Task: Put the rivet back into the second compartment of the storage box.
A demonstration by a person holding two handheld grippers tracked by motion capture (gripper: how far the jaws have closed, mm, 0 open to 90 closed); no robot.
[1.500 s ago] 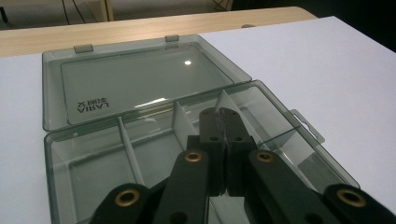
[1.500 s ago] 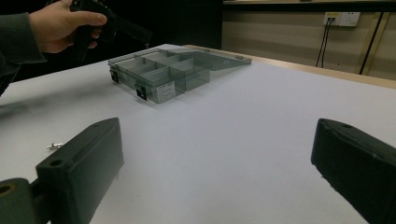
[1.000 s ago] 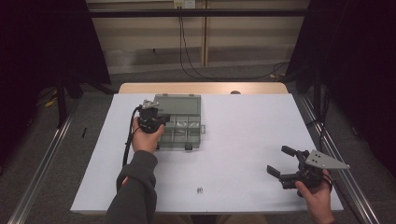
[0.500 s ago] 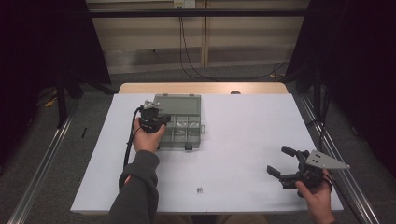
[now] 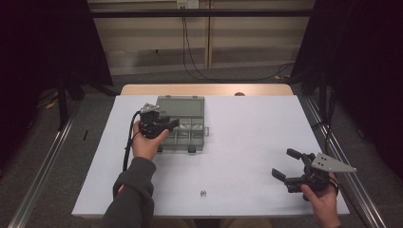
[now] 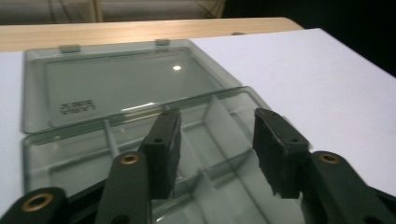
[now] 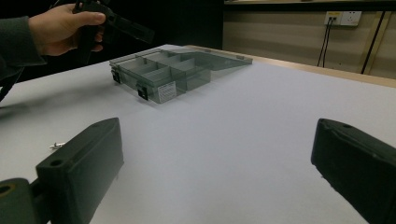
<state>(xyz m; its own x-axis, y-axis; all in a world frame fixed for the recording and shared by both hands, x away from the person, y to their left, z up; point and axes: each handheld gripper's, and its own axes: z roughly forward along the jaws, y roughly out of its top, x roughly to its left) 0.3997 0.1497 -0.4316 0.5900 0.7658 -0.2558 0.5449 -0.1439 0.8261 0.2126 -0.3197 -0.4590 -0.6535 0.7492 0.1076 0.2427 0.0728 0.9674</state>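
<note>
A clear grey compartment box (image 5: 186,134) lies open on the white table (image 5: 247,133), its lid (image 5: 180,105) folded flat behind it. In the left gripper view the empty-looking compartments (image 6: 219,161) sit right under the jaws and the lid (image 6: 121,81) lies beyond. My left gripper (image 5: 167,124) hovers over the box's left part, open, with nothing between its fingers (image 6: 163,144). My right gripper (image 5: 283,163) is low at the table's front right, open wide and empty. From the right gripper view, the box (image 7: 159,70) and the left gripper (image 7: 116,23) show far off.
A small metal part (image 5: 203,193) lies near the table's front edge, also visible as the small part (image 7: 57,145) by my right gripper's left jaw. A wooden strip (image 5: 204,89) runs along the table's back. Cables (image 5: 190,52) hang on the wall behind.
</note>
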